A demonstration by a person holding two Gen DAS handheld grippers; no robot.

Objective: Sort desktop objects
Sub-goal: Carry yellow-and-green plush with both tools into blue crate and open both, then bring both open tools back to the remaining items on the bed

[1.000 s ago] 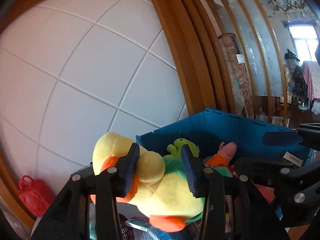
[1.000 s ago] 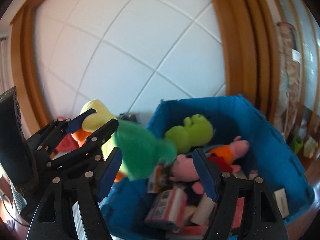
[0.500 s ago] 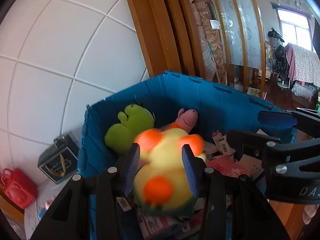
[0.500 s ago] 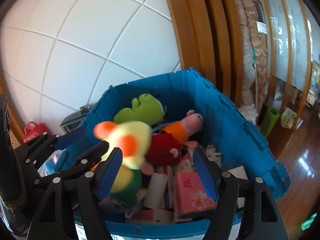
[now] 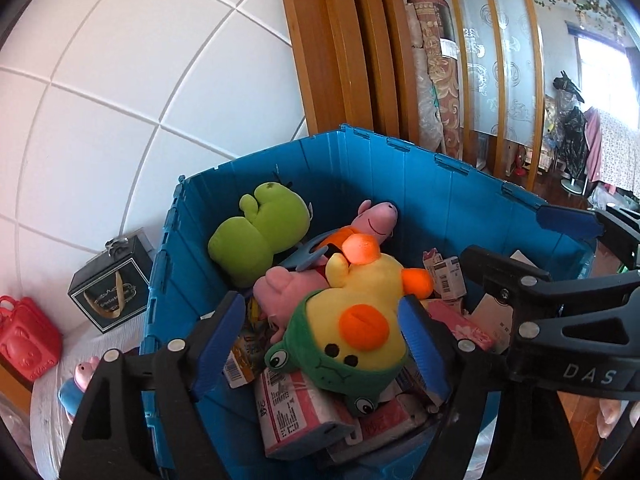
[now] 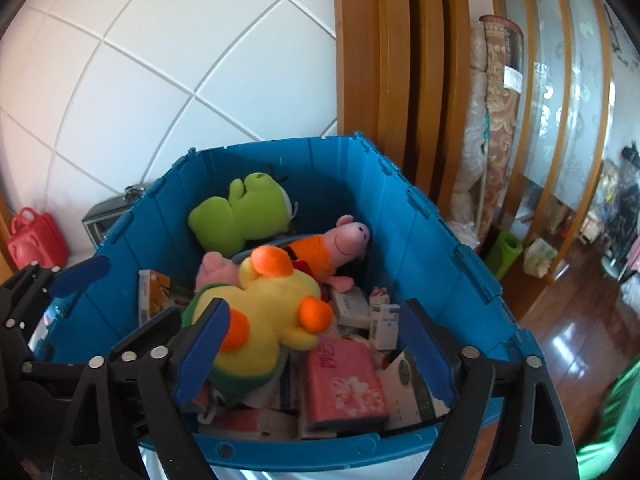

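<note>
A yellow duck plush (image 5: 360, 320) in a green frog hood lies upside down on boxes inside the blue crate (image 5: 400, 152). My left gripper (image 5: 320, 344) straddles it; its jaws are opening and the left pad stands clear of the plush. In the right wrist view the duck (image 6: 272, 312) lies between the opening jaws of my right gripper (image 6: 314, 354), whose right pad is far from it. A green frog plush (image 6: 240, 216) and a pink pig plush (image 6: 348, 236) in an orange shirt lie deeper in the crate (image 6: 280, 146).
A pink tissue pack (image 6: 344, 384) and several small cartons fill the crate's floor. Left of the crate on the table stand a black gift box (image 5: 112, 284), a red toy bag (image 5: 24, 340) and a small pig figure (image 5: 80, 376). A wooden partition rises behind; wood floor lies to the right.
Both grippers carried the duck from beside the crate to over it and lowered it. Their jaws have widened, and the duck now rests on the boxes inside.
</note>
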